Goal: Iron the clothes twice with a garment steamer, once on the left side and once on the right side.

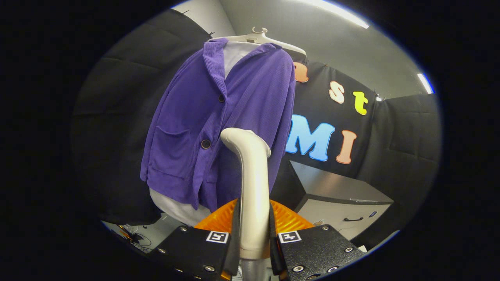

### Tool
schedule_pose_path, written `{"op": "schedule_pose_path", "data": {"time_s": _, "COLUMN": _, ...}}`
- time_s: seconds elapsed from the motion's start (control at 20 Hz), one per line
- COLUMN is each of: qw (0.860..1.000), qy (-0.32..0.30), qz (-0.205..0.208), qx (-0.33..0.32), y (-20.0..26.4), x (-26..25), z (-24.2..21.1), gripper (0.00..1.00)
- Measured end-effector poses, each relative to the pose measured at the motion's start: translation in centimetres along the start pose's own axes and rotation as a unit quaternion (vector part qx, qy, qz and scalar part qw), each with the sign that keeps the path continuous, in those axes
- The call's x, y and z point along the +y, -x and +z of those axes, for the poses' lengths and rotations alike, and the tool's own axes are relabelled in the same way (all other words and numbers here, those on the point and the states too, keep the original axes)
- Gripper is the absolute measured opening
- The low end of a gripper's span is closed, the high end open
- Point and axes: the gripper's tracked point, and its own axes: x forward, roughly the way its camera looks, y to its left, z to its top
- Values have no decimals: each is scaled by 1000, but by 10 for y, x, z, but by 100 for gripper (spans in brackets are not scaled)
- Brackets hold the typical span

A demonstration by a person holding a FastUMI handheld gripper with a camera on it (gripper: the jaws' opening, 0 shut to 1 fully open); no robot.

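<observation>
Claw point(254, 242): both fingers clamped on the cream handle of the garment steamer point(250, 183), which rises between them; its bent head points toward the garment and ends just ahead of the cloth. Whether the head touches the fabric cannot be told. An orange ribbed body point(289, 220) sits behind the handle, just beyond the fingers.

Garment: a purple button-front jacket point(218, 128) over a white undershirt point(175, 208), hung on a white hanger point(265, 39). The steamer head stands at the lower front, near the lower button point(205, 144) and the placket.

Risks, as judged:
- The handle is smooth and rounded; a sideways push against the cloth could twist it within the fingers and turn the head off the fabric.
- The jacket hangs free; pressure may swing it on the hanger, so a pass could miss one side.
- The head may snag the button or the pocket edge point(172, 130) on an upward stroke.
- The grey cabinet point(343, 203) stands near enough to limit a sweep toward that side.
</observation>
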Motion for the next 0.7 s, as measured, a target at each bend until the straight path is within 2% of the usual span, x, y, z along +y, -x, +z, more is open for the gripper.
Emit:
{"op": "schedule_pose_path", "data": {"time_s": 0.25, "qw": 1000, "qy": 9, "qz": -6, "qx": 12, "y": 2, "x": 3, "z": -24, "gripper": 32}}
{"op": "schedule_pose_path", "data": {"time_s": 0.7, "qw": 998, "qy": 12, "qz": 8, "qx": 60, "y": 2, "x": 17, "z": -74, "gripper": 32}}
